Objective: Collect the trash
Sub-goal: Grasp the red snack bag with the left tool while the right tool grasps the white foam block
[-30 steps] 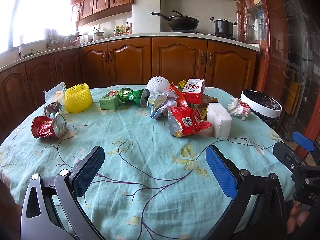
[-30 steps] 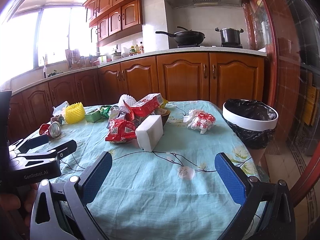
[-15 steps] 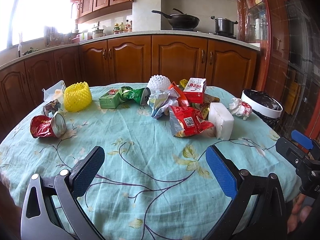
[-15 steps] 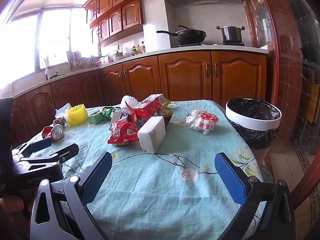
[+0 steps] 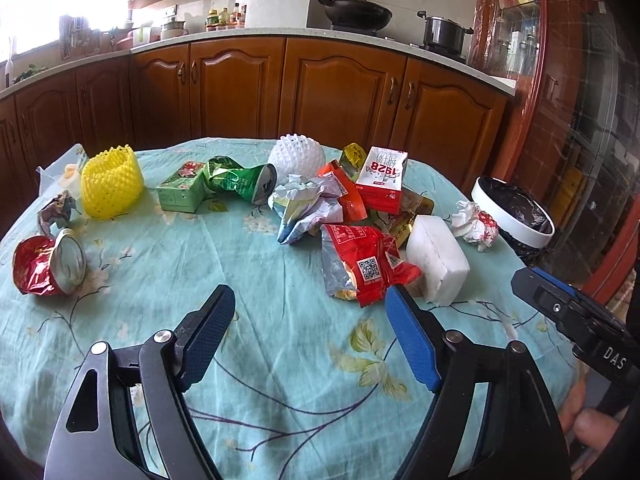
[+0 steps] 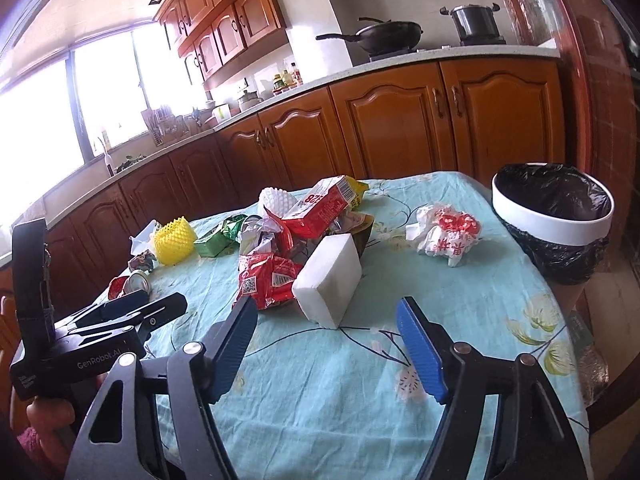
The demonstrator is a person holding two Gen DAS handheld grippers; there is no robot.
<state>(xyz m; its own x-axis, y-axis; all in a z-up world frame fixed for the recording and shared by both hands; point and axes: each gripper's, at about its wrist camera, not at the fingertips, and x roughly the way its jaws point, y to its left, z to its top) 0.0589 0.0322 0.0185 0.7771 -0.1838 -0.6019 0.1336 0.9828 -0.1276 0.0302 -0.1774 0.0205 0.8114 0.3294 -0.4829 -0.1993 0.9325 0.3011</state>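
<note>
Both hand-held grippers, left and right, are staying wide and empty; both are nearing the white foam block mid-surface.

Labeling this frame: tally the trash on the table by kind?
Crushed cans: 2, red can, green can
Foam fruit nets: 2, yellow net, white net
Cartons: 2, green carton, 1928 carton
White foam block: 1
Crumpled napkin: 1
Total: 8, wrappers excluded.
</note>
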